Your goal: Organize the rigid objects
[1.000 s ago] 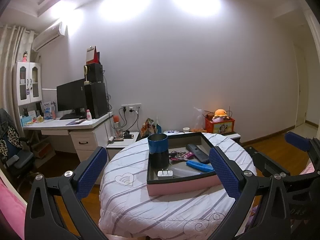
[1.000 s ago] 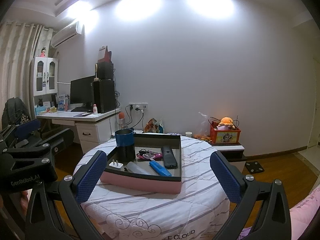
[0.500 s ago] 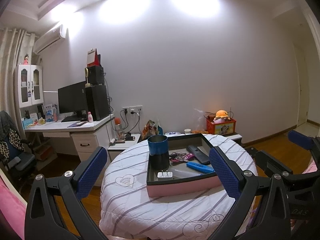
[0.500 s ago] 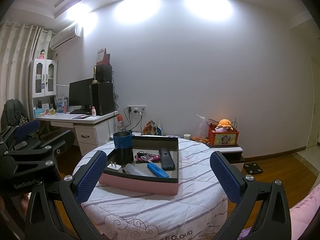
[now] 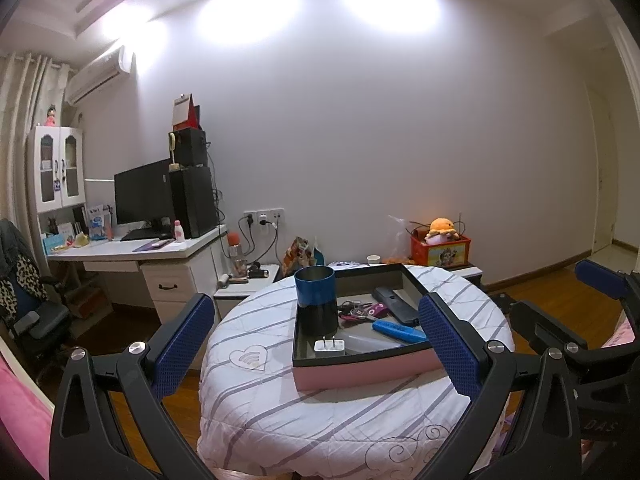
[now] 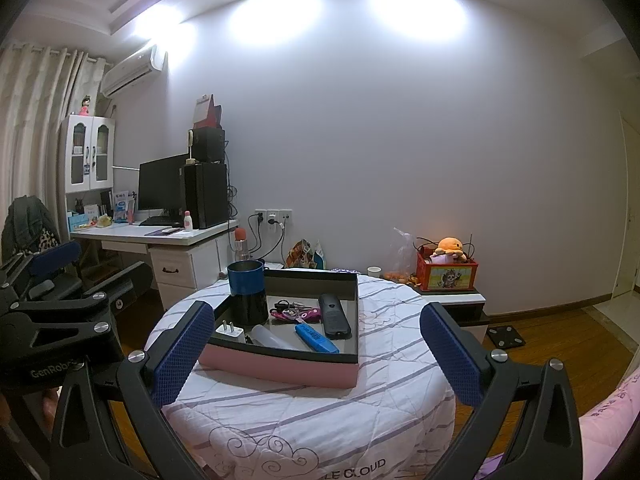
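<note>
Hovering a bit higher than a second ago, both grippers (image 5: 316, 344) (image 6: 316, 352) gape empty while cup (image 6: 247, 292), remote (image 6: 334, 316), keys (image 6: 294, 312) sit boxed (image 6: 280, 368) at 12 o'clock, fitting either tidied or awaiting unpacking.

Pink-sided tray (image 5: 362, 374) on round table, holding upright blue-black cup (image 5: 315, 300), white charger (image 5: 329, 348), keys (image 5: 354, 312), black remote (image 5: 394, 306), blue marker (image 5: 399, 330)
</note>
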A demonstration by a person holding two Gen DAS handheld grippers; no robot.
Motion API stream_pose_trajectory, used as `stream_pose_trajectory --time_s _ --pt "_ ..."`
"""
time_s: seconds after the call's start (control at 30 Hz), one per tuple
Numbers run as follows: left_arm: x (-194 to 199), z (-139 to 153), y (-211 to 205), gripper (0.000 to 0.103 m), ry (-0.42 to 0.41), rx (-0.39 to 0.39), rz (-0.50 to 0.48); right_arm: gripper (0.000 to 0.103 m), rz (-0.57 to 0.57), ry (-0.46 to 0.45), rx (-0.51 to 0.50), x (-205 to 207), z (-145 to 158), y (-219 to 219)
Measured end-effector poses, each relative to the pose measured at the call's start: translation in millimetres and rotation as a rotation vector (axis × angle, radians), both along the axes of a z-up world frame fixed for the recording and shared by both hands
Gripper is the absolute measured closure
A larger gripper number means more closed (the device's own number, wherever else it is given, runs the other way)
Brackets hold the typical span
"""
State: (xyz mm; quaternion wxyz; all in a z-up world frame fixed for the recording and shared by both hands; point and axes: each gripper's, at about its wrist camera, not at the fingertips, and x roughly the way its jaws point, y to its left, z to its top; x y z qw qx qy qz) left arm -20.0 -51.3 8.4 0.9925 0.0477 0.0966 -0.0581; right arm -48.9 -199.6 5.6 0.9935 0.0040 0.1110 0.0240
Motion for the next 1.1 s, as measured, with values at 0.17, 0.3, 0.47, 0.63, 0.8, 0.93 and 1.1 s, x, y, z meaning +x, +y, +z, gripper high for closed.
stream_pose_trajectory --time_s 0.17,0.3,0.47,0.63,0.8,0.93,1.1 --pt "0.0 -0.6 1.3 0.0 -0.001 -0.005 0.001 0.0 0.005 0.004 -0.003 2.3 0.4 0.9" --pt "0.9 -0.7 2.8 0.0 0.003 -0.01 -0.003 0.0 0.005 0.006 -0.008 3.4 -0.1 1.3" --pt "1.0 -1.2 4.5 0.0 0.003 -0.008 -0.001 0.0 0.011 0.007 -0.011 4.0 -1.4 2.3" --pt "1.3 -1.4 4.8 0.0 0.003 -0.007 0.0 0.0 0.013 0.01 -0.009 4.7 -2.1 2.4" --pt "1.7 -1.7 4.5 0.0 0.004 -0.005 0.001 0.0 0.014 0.014 -0.01 5.0 -3.1 3.2" --pt "2.5 -4.4 6.6 0.0 0.004 -0.006 0.003 0.0 0.018 0.02 -0.01 6.3 -5.2 2.6" --pt "1.9 -8.5 8.8 0.0 0.006 -0.016 -0.007 0.0 0.019 0.024 -0.014 8.3 -6.1 3.5"
